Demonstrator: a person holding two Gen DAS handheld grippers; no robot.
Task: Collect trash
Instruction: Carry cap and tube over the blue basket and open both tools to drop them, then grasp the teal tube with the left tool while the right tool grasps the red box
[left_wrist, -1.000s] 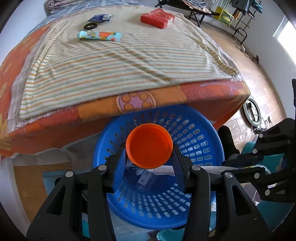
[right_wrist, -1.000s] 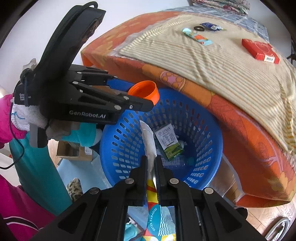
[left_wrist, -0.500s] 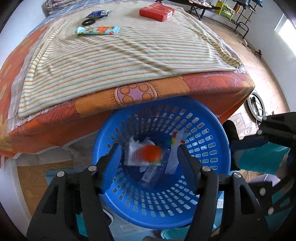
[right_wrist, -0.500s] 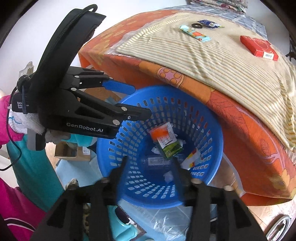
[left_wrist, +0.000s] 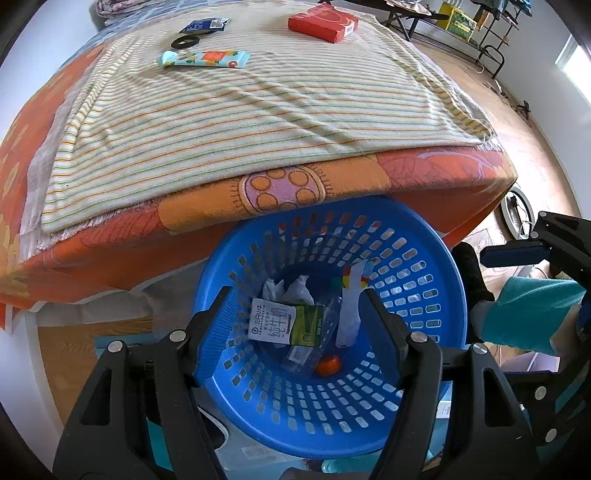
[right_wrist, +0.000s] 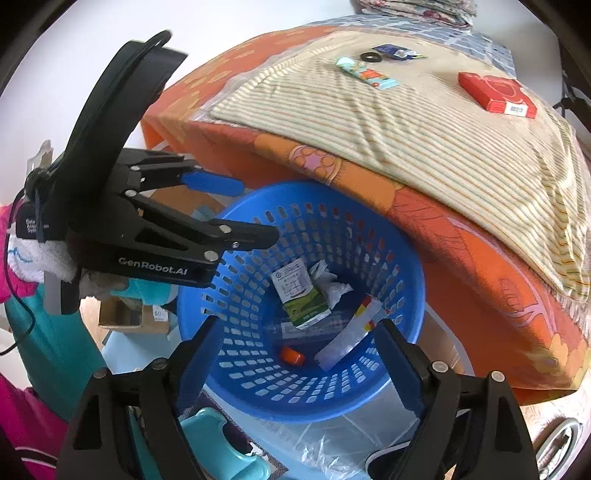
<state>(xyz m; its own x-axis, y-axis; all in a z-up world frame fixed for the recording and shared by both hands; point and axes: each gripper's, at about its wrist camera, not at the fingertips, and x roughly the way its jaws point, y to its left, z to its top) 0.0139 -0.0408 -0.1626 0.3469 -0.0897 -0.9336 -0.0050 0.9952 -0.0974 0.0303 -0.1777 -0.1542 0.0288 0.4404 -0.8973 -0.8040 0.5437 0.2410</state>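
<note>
Bottle (left_wrist: 314, 354) half under milk carton (left_wrist: 284, 325)

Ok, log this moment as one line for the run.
left claw: opening, empty | right claw: opening, empty | blue basket: holds milk carton, orange cap, wrapper | bed: red box, snack packet remain

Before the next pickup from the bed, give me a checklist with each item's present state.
1. Left tool empty: ok, jaws opening, nothing between them.
2. Right tool empty: ok, jaws opening, nothing held.
3. Dropped items inside blue basket: ok, orange cap and white wrapper lie at the bottom beside the milk carton.
4. Trash left on the bed: not ok, red box, colourful wrapper, black ring and dark packet remain.
5. Basket upright: cannot tell; its opening faces both tools.
</note>
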